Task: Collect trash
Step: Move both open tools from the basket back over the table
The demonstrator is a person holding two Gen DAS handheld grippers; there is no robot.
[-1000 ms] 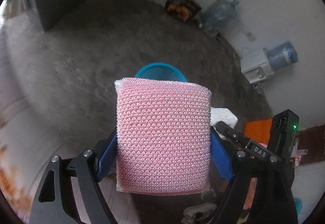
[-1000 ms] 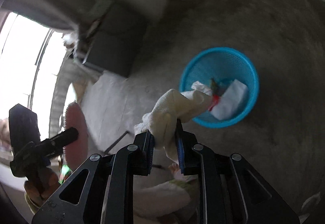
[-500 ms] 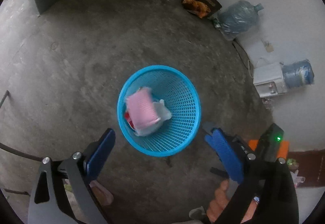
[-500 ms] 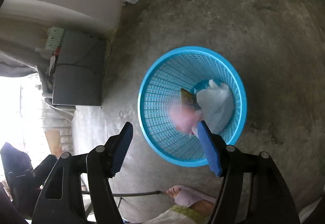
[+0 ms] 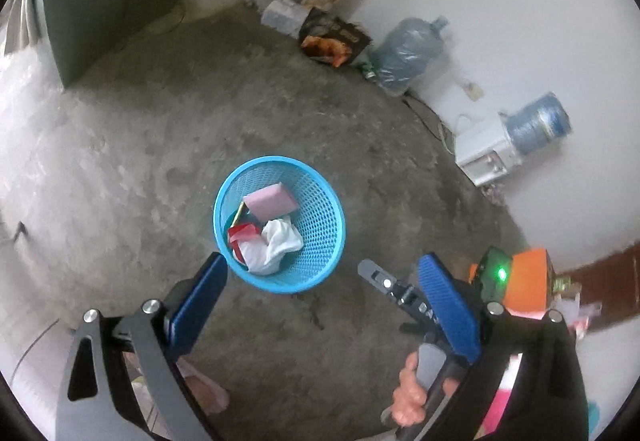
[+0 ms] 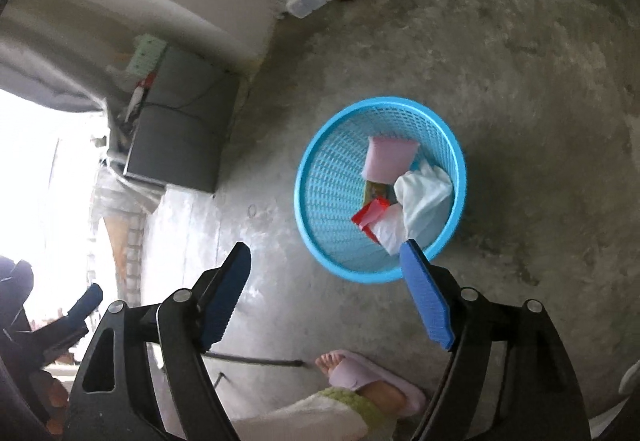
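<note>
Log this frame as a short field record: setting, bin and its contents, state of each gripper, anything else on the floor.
setting: bare concrete floor, white wall
bin: round blue plastic mesh basket, upright on the floor
contents: pink rectangular sponge, crumpled white cloth, red wrapper scrap
left gripper: open, empty, above the basket
right gripper: open, empty
floor by wall: two large blue water bottles, dark snack bag
</note>
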